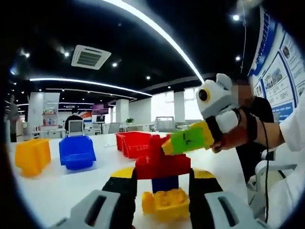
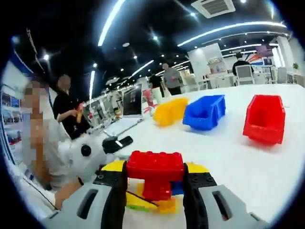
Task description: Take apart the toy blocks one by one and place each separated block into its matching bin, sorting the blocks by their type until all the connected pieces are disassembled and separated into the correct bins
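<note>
Step in hand: the stack of toy blocks (image 1: pixel 163 179) is held between the two grippers and a top piece is about to be pulled off — so I judge this as the separating step, not yet the sorting.
Next move: it calls for a firm hold on the lower part while the red block (image 2: pixel 155 167) is pulled away, then a carry to the red bin (image 2: pixel 265 118); a slip could drop the whole stack on the table (image 2: pixel 248 167).
Bins: the red bin stands far right in the right gripper view, the blue bin (image 2: pixel 206 111) beside it, the yellow bin (image 2: pixel 171 110) further left — all well apart from the stack.
Stack: it stands near, on the white table; red block at the top, a blue piece (image 1: pixel 165 183) under it, a yellow block (image 1: pixel 167 203) at the bottom, and a green block (image 1: pixel 186 140) sticking out to the side.
Left gripper (image 1: pixel 163 183): its jaws stand on both sides of the stack, clamped on its lower part as it seems.
Right gripper (image 2: pixel 155 183): its jaws are pressed on the red block from both sides.
</note>
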`<state>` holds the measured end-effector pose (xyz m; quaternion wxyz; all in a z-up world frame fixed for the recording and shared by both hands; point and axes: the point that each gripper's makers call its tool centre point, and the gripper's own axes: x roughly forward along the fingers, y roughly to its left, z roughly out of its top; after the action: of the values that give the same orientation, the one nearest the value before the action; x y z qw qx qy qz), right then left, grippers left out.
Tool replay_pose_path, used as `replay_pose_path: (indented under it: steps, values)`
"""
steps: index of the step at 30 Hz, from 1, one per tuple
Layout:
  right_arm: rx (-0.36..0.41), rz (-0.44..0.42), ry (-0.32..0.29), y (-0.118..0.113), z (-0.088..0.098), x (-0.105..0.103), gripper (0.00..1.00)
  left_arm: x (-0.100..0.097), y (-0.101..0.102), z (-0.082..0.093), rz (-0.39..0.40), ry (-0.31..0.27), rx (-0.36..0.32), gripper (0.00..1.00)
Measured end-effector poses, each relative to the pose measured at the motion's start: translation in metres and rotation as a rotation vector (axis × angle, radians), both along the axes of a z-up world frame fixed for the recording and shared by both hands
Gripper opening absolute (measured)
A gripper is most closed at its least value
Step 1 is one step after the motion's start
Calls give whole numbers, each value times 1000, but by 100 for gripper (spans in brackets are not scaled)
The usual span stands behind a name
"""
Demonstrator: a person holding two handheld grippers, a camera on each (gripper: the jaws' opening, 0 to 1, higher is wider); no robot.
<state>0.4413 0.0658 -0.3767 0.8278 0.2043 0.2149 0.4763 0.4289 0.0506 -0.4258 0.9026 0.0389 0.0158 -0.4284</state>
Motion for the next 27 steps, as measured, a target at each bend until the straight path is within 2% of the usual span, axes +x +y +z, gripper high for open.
replay_pose_path:
  steps: [1,2,3,4,5,7,9,10,13,15,18,20,27]
  values:
    - [-80,-15,-114,-4,1,6,46,-2,2,-1,-8,-6,13,43]
    - [-189,-23,-262,-7,3,12,46,-2,4,-1,-8,-4,11,43]
    - [-169,-9,-235,-5,3,8,46,-1,7,-1,-6,9,2,43]
    - [-108,-11,-172,-1,8,5,46,-1,9,-1,-2,9,4,43]
    - [-133,-20,-205,-4,9,8,46,0,10,-1,0,11,2,44]
    - [-142,-29,-222,-7,11,10,46,-1,10,-2,-4,15,-2,44]
    - [-188,-56,-284,-13,10,14,47,-1,10,-2,0,15,-7,44]
    - [-194,-59,-285,-14,9,13,47,0,11,-2,5,17,-13,45]
    - [-273,-109,-358,-27,6,22,47,2,11,-2,12,29,-26,45]
    - [-267,-131,-350,-32,5,23,47,5,13,-2,25,37,-34,48]
    - [-272,-192,-351,-50,8,37,47,6,12,1,22,49,-62,59]
    - [-278,-218,-352,-59,8,46,47,6,11,1,16,50,-67,59]
    - [-336,-357,-350,-102,13,102,47,13,9,1,17,43,-66,61]
